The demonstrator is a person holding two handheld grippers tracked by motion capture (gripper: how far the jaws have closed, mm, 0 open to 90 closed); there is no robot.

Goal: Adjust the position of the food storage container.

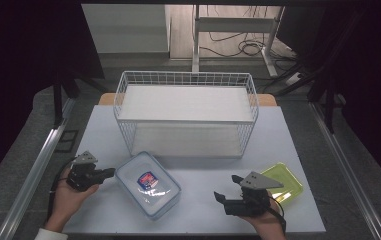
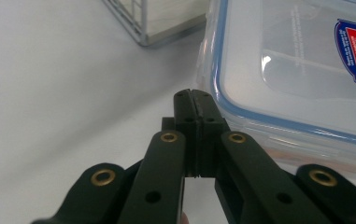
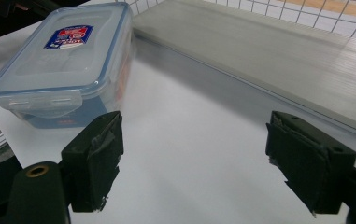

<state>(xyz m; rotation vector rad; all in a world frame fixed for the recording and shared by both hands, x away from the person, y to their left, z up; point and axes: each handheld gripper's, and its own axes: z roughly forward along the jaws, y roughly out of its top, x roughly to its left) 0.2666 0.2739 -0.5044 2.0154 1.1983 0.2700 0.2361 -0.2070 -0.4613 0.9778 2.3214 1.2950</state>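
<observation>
Container (image 1: 148, 185), long axis diagonal, far-left to near-right

the high view looks forward and down over the whole table (image 1: 198, 210), while each gripper view sits low near its front edge, facing inward at the clear lidded box (image 1: 148, 184) (image 2: 302, 70) (image 3: 63, 60) they share.

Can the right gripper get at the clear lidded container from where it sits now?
Probably yes. The right gripper stands open, and only bare white table lies between it and the container. The left gripper, shut, sits at the container's far side, out of the way.
</observation>
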